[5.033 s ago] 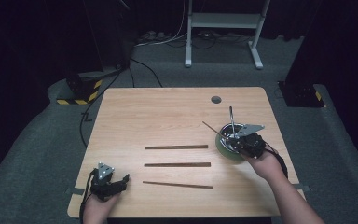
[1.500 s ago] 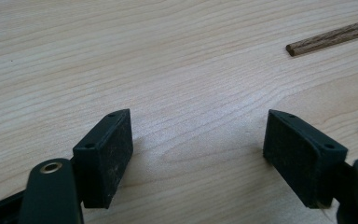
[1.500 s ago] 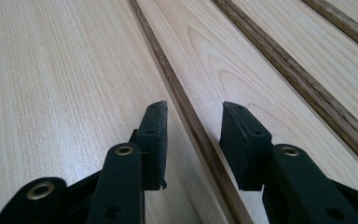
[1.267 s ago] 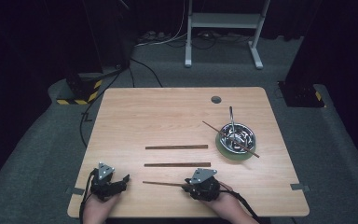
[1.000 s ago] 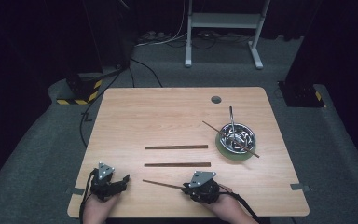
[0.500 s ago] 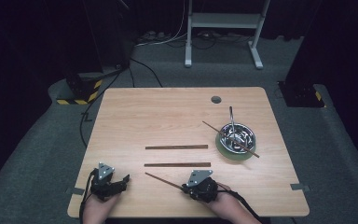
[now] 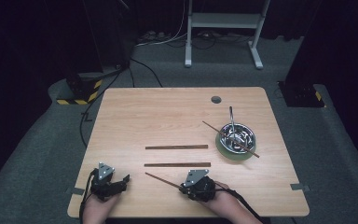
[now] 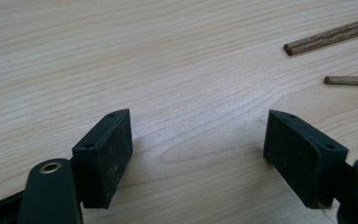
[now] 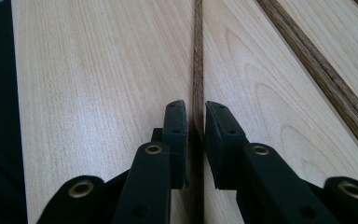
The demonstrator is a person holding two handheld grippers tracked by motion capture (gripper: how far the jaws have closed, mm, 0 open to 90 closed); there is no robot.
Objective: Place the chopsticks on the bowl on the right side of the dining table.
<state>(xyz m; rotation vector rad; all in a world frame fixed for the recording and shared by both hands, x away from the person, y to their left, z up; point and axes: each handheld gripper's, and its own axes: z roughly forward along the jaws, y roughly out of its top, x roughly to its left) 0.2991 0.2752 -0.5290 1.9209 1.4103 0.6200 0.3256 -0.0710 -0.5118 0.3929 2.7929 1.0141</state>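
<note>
Wooden counter (image 7: 177,116) seen from above, with two gripper views. Right hand-held gripper (image 7: 182,187), at the near edge right of centre: jaws clamped on a thin dark wooden stick (image 7: 163,180), which runs from the jaws up and to the left, its far end raised off the counter as far as the high view suggests. In the right gripper view the stick (image 9: 197,56) passes straight between the two black pads (image 9: 177,126), which press on it from both sides. Left hand-held gripper (image 7: 123,179), at the near left corner: jaws spread wide, nothing between them, resting low over bare wood; its pads (image 8: 109,149) stand well apart in the left gripper view.

Two further sticks lie flat and parallel across the middle of the counter, the middle stick (image 7: 177,164) just beyond the held one and the far stick (image 7: 176,147) beyond that. At the right, a metal bowl (image 7: 235,137) on a green plate (image 7: 223,151) holds metal utensils; another stick (image 7: 228,138) lies slantwise across the bowl.
</note>
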